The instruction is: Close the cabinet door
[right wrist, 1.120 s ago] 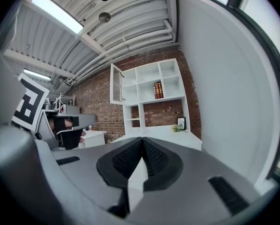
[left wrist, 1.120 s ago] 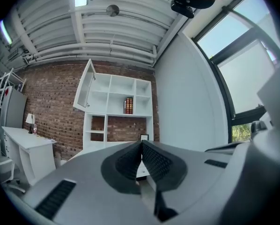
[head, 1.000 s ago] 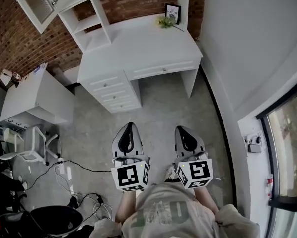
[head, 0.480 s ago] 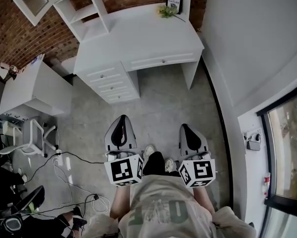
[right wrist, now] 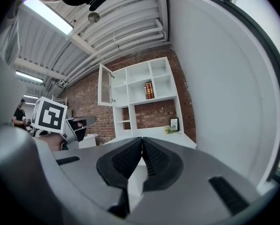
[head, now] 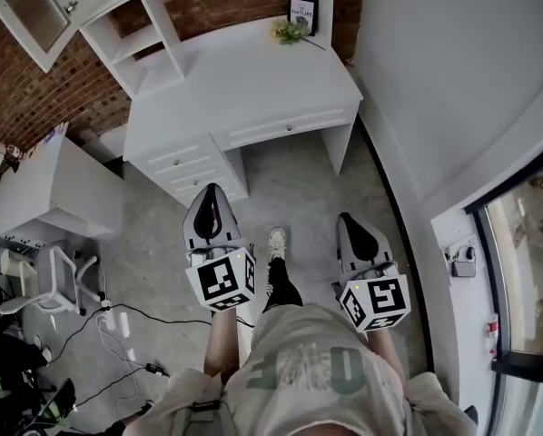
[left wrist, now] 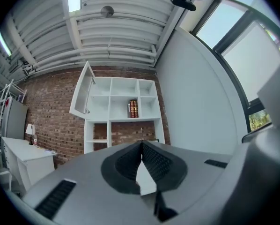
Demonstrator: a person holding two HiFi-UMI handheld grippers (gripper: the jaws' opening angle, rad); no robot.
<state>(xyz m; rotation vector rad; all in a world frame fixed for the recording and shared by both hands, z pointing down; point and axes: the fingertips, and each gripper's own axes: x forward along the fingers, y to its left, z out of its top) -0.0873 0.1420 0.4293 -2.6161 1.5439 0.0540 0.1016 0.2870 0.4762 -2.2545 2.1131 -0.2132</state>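
Observation:
The white cabinet door (head: 26,7) with a glass pane stands swung open at the upper left of the white shelf unit over the desk (head: 244,80). It also shows in the left gripper view (left wrist: 82,90) and the right gripper view (right wrist: 105,85), left of the open shelves with red books (left wrist: 133,108). My left gripper (head: 210,192) is shut and empty, held over the floor just in front of the desk drawers (head: 185,166). My right gripper (head: 350,218) is shut and empty too, a little farther back. Both are well short of the door.
A framed picture (head: 301,14) and a small plant (head: 290,33) sit on the desk's far right. A low white table (head: 54,184), a chair (head: 49,280) and floor cables (head: 117,321) lie to the left. A white wall (head: 435,80) and a window (head: 526,271) bound the right.
The person has stepped toward the desk, one foot now showing between the grippers. Both shut grippers moved forward, the left one further, now near the drawers.

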